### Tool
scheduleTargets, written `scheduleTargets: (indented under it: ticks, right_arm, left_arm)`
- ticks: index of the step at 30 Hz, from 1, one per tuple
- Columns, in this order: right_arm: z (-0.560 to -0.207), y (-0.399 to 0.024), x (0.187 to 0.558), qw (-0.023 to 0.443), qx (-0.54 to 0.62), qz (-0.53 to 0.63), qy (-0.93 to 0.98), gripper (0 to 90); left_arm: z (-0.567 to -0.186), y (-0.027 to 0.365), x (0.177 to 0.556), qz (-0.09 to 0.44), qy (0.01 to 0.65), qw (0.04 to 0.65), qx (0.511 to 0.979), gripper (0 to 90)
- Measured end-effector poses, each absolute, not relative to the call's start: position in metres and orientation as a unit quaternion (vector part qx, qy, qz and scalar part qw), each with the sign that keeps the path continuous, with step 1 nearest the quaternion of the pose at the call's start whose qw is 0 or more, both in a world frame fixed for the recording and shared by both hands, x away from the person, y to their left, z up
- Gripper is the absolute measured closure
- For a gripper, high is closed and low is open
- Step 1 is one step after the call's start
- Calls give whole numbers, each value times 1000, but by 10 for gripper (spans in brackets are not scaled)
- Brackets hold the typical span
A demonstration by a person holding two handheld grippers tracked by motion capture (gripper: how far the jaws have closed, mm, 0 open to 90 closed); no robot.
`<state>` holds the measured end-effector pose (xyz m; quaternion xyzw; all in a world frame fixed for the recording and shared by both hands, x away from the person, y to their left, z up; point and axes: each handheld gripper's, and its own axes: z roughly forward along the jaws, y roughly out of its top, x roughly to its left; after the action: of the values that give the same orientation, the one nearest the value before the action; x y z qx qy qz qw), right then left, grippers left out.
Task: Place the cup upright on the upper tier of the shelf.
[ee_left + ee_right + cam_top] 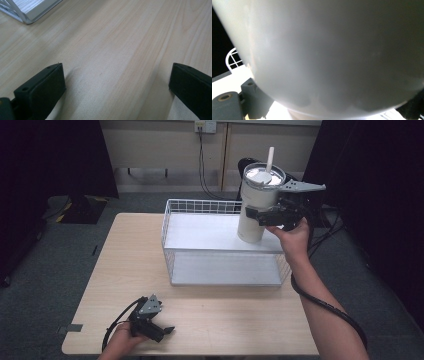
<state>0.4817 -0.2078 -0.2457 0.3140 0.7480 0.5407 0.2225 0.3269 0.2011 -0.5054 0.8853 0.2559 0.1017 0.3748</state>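
My right gripper was clamped on the white cup, which stood upright, its straw up, on the top shelf of the white wire rack, near its right end. My left gripper rested on the table, jaws apart, holding nothing.

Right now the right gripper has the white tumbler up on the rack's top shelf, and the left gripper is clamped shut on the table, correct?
Not quite. The left gripper is open: the left gripper view shows its jaws wide apart over bare table. The right gripper does hold the white tumbler on the rack.
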Motion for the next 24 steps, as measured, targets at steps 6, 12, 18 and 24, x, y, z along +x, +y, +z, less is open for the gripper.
scheduleTargets:
  ticks: [6,12,18,24]
  right_arm:
    - [-247,-208,481,224,312,542,747,85]
    - [-249,-210,480,226,310,537,751,87]
    - [-251,-214,476,229,304,530,758,90]
    - [-257,-222,470,224,306,528,759,95]
  left_arm:
    - [-505,201,327,102,255,374,886,0]
    - [-505,201,327,102,256,375,885,0]
    - [-505,201,327,102,256,375,885,0]
    - [-506,201,327,103,256,375,885,0]
